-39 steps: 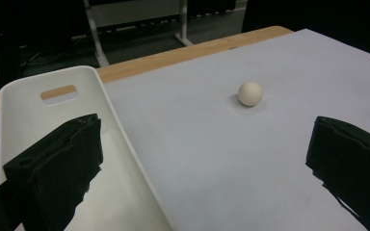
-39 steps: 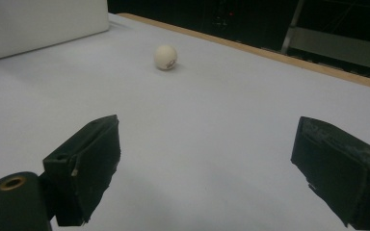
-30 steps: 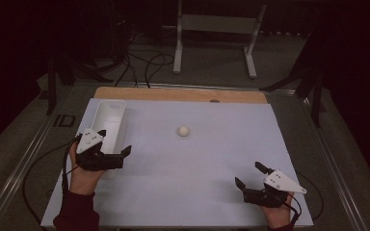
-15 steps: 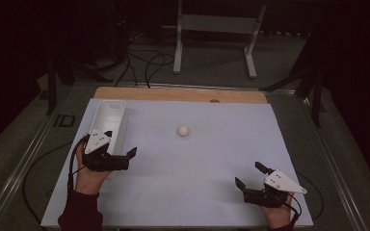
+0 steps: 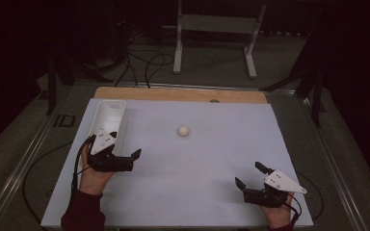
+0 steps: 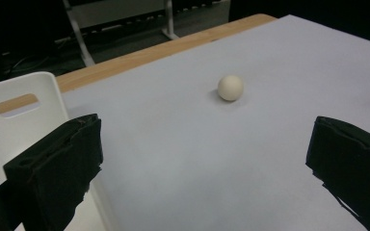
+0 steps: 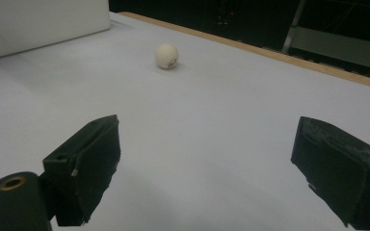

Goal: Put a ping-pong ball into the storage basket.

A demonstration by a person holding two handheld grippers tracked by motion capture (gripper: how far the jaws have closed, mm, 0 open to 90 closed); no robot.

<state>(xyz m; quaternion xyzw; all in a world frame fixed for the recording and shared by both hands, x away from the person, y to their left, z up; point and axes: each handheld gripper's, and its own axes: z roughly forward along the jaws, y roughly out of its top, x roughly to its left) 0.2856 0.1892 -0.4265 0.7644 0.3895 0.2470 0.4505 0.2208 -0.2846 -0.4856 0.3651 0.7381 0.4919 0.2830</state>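
From the high view I see the whole layout: the ball (image 5: 183,131) sits alone on the white sheet (image 5: 212,159), a little far of centre, with the white tray (image 5: 109,117) at the far left and a strip of wooden table edge (image 5: 173,94) beyond the sheet. My left gripper (image 5: 135,156) is at the near end of the tray, and my right gripper (image 5: 248,175) is low at the near right, well apart from the ball.

The left gripper view adds what the overhead cannot: the tray's end wall with its slot handle (image 6: 16,104) just beside my left jaw, and the ball (image 6: 230,87) ahead between the two jaws but well beyond them. The right gripper view shows a small dark mark on the ball (image 7: 166,56) and the tray's side (image 7: 43,21) at the far left.

My left hand (image 5: 95,175) holds its gripper roughly level, pointing right. My right hand (image 5: 278,216) aims its gripper left and far, toward the ball. Both pairs of jaws stand wide apart with nothing between them.
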